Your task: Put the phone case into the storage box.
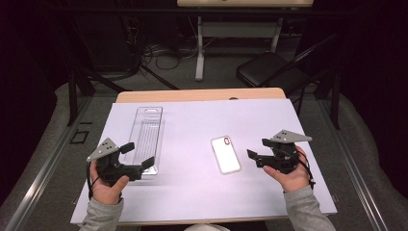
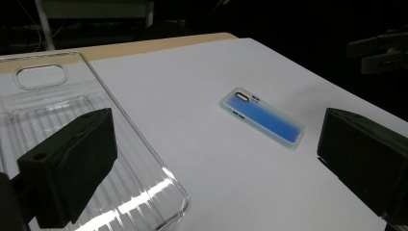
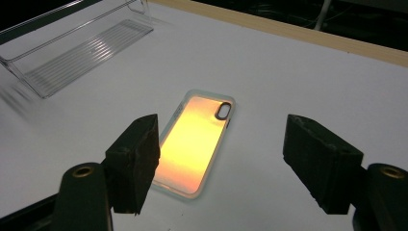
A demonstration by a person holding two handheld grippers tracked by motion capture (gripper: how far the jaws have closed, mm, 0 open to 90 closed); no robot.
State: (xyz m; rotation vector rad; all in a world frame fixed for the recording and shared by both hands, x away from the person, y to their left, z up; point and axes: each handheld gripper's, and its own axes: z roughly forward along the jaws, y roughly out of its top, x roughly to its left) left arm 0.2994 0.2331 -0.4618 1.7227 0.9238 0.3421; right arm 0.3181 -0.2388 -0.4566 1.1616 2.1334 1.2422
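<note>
A phone case (image 1: 225, 154) with a clear rim lies flat on the white sheet, right of centre. It looks blue in the left gripper view (image 2: 262, 118) and glows orange in the right gripper view (image 3: 197, 139). A long clear ribbed plastic tray (image 1: 146, 137) lies at the left (image 2: 48, 96) (image 3: 82, 48). My left gripper (image 1: 138, 154) (image 2: 216, 130) hovers by the tray's near end, open and holding nothing. My right gripper (image 1: 257, 149) (image 3: 221, 139) is just right of the case, jaws apart and above it, with nothing gripped. The right gripper (image 2: 380, 50) also appears far off at the upper right.
The white sheet (image 1: 192, 192) covers most of a wooden table (image 1: 202, 95), whose far edge shows bare. Beyond the table stand a black chair (image 1: 269, 70), a desk's white legs (image 1: 199, 53) and floor cables (image 1: 154, 53). Bare sheet lies between tray and case.
</note>
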